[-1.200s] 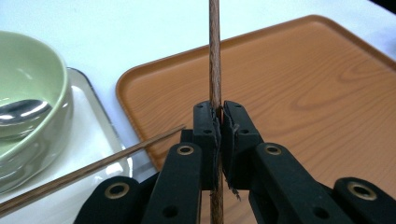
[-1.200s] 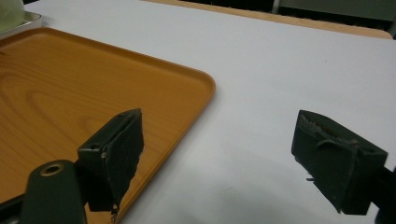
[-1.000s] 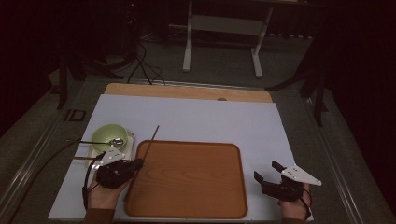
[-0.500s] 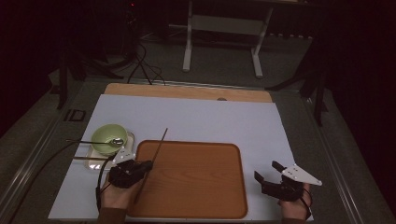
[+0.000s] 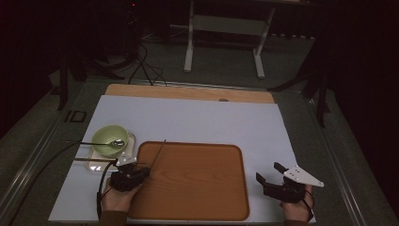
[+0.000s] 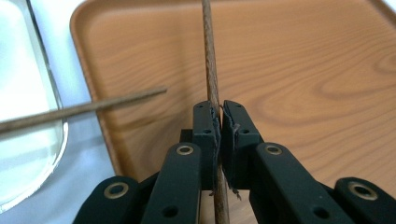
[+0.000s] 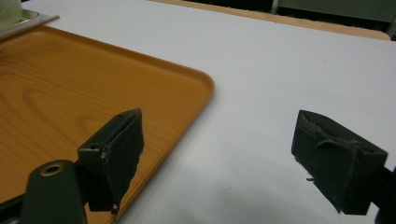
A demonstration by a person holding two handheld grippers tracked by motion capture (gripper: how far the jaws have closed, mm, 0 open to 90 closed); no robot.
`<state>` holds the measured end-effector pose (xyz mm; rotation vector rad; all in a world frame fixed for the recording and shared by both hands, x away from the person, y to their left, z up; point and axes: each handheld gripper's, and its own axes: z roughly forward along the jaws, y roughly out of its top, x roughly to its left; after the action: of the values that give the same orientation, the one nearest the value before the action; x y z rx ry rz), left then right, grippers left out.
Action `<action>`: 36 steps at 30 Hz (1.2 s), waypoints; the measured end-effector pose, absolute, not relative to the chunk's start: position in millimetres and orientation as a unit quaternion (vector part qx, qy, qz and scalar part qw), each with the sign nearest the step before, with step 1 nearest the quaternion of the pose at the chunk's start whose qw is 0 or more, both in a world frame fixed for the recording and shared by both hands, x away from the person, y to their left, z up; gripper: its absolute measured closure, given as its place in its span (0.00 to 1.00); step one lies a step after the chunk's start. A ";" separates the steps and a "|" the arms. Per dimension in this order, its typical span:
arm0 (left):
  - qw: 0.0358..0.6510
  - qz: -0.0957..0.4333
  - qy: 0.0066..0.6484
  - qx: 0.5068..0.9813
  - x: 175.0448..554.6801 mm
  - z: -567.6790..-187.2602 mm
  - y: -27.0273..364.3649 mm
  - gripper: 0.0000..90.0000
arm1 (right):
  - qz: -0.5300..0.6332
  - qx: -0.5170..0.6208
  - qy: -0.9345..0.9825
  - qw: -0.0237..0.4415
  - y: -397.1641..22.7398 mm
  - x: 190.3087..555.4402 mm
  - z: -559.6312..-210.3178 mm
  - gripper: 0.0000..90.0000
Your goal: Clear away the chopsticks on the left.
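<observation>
A thin brown chopstick (image 6: 208, 70) runs up between the jaws of my left gripper (image 6: 219, 109), which is shut on it. In the high view the left gripper (image 5: 142, 170) sits low over the left edge of the wooden tray (image 5: 197, 188), and the chopstick (image 5: 159, 150) slants up and to the right over the tray. A second chopstick (image 6: 84, 108) lies across the rim of a small metal tray (image 6: 28, 140), its tip over the wooden tray. My right gripper (image 5: 267, 172) rests open on the white sheet just right of the wooden tray, nothing between its jaws (image 7: 217, 149).
A green bowl (image 5: 109, 136) with a spoon (image 5: 115, 142) in it stands on the small metal tray (image 5: 96, 165), left of the wooden tray. The white sheet (image 5: 197, 117) covers the table behind the tray. Cables trail off the table's left side.
My left gripper has moved right and down with the chopstick, from beside the small metal tray to the wooden tray's left edge. The right gripper has kept still.
</observation>
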<state>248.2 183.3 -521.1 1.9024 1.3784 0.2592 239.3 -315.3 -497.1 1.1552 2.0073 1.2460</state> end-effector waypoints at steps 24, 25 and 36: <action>0.351 0.130 0.568 0.733 233.8 -526.1 195.2 0.92 | 0.459 0.426 0.738 0.253 -315.5 239.4 -497.1 0.19; 0.351 0.131 0.567 0.734 232.8 -525.9 195.6 0.92 | 0.459 0.426 0.738 0.253 -315.6 239.4 -497.0 0.19; 0.352 0.128 0.566 0.734 232.9 -526.9 195.5 0.88 | 0.458 0.426 0.738 0.252 -315.4 239.4 -497.2 0.19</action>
<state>232.9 195.5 -526.9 1.8996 1.4651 0.3315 239.4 -315.4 -497.2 1.1585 2.0081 1.2471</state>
